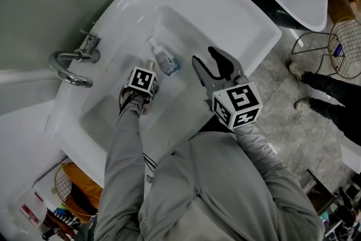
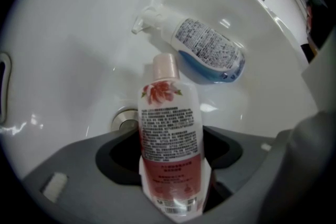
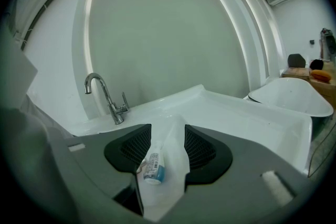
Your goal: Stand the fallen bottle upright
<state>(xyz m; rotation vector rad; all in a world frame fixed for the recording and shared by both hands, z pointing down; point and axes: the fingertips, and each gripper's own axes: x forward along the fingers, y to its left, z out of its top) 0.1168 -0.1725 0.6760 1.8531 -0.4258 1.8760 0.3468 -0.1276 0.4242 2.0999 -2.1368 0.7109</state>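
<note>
Grasp phase, by my read. Left claw (image 2: 170, 157) is pinching the pink bottle (image 2: 169, 128) low on its body, near the base, with the cap pointing away along the jaws, over the sink (image 1: 225, 14) floor by the drain (image 2: 123, 120). I can't tell its tilt for sure, but it doesn't look stood up yet.

Next move: swing the cap up, set the base flat on the basin floor, then release.

A blue bottle (image 2: 210, 50) also lies on its side just beyond it, toward the basin's far wall, untouched.

Right claw (image 3: 167, 139) is spread and empty, hanging well above the basin.

Views:
- Left gripper view alone shows the grip and drain.
- Head view hides most of the pink bottle under the marker cube.
- Right gripper view shows the faucet (image 3: 107, 99) side-on, with the blue bottle framed between its jaws.
</note>
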